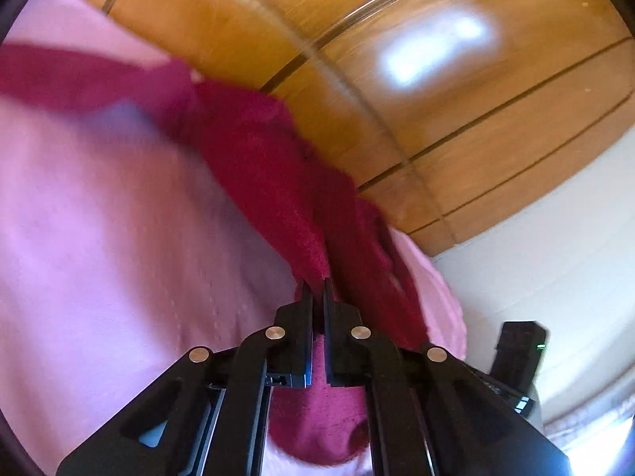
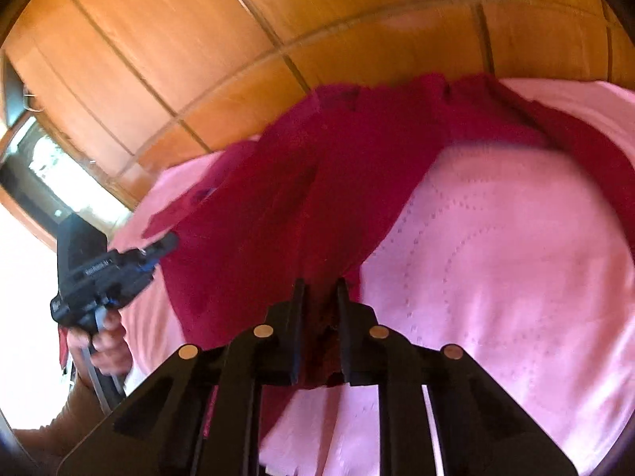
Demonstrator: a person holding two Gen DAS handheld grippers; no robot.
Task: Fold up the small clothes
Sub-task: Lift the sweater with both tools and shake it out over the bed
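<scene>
A dark red knitted garment [image 1: 254, 146] lies stretched over a pink quilted bedspread [image 1: 99, 218]. In the left wrist view my left gripper [image 1: 316, 286] is shut on a bunched edge of the dark red garment, and the fabric runs away from the tips toward the upper left. In the right wrist view my right gripper [image 2: 320, 283] is shut on another part of the garment [image 2: 337, 166], with a fold of red cloth pinched between its fingers. The left gripper [image 2: 168, 242] also shows at the left there, held by a hand [image 2: 109, 343], its tips at the garment's edge.
Wooden panelled wardrobe doors [image 2: 166, 51] stand behind the bed. The bedspread [image 2: 516, 277] has stitched dotted curves. A white wall [image 1: 555, 246] is at the right, with a black device with a green light [image 1: 520, 349] in front of it. A bright window [image 2: 51, 166] is at the left.
</scene>
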